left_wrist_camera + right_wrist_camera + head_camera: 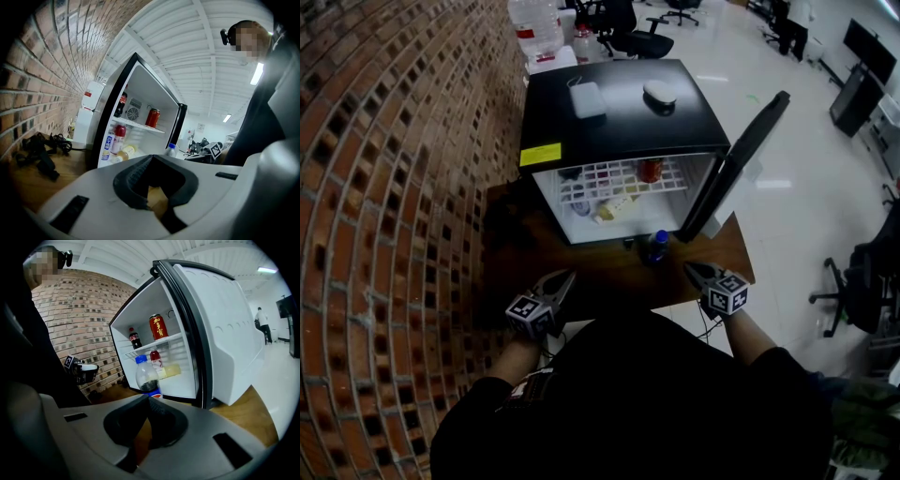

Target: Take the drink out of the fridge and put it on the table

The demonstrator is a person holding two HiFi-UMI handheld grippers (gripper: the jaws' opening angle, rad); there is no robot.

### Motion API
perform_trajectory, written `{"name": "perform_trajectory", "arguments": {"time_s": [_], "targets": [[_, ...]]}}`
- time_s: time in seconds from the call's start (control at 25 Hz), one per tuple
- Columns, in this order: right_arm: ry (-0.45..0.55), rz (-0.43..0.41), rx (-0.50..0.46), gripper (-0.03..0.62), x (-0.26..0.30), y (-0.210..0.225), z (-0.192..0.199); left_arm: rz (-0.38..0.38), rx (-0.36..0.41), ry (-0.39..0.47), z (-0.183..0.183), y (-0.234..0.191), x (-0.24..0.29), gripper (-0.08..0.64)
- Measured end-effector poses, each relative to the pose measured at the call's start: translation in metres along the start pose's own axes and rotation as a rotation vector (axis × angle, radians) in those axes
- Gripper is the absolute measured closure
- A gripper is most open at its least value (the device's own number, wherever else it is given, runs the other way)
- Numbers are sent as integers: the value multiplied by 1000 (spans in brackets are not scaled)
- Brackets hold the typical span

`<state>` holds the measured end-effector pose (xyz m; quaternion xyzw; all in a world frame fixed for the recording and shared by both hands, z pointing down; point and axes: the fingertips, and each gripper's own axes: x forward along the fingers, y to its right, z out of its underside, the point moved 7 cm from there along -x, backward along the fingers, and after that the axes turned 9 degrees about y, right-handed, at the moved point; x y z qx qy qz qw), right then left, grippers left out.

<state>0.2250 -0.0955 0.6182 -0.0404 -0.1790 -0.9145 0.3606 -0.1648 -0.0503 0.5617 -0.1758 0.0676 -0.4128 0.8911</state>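
Note:
A clear drink bottle with a blue cap (655, 246) stands upright on the wooden table (581, 272), just in front of the open mini fridge (619, 122). It also shows as the bottle (146, 376) in the right gripper view and as the bottle (171, 150) in the left gripper view. My right gripper (694, 272) is shut and empty, a little to the right of the bottle and nearer to me. My left gripper (561, 279) is shut on nothing, further left. Inside the fridge are a red can (158, 326) and a small cola bottle (134, 338) on the wire shelf.
The fridge door (736, 159) stands open to the right, over the table's right edge. A brick wall (384, 187) runs along the left. Black cables (42, 150) lie on the table left of the fridge. Two white items (587, 98) rest on the fridge top. An office chair (862, 281) stands right.

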Motion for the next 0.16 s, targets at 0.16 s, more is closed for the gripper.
{"name": "perform_trajectory", "arguments": {"time_s": [0.16], "targets": [[-4, -2, -1, 597, 0, 1, 1, 2, -2, 1, 0, 0, 1, 565]]}}
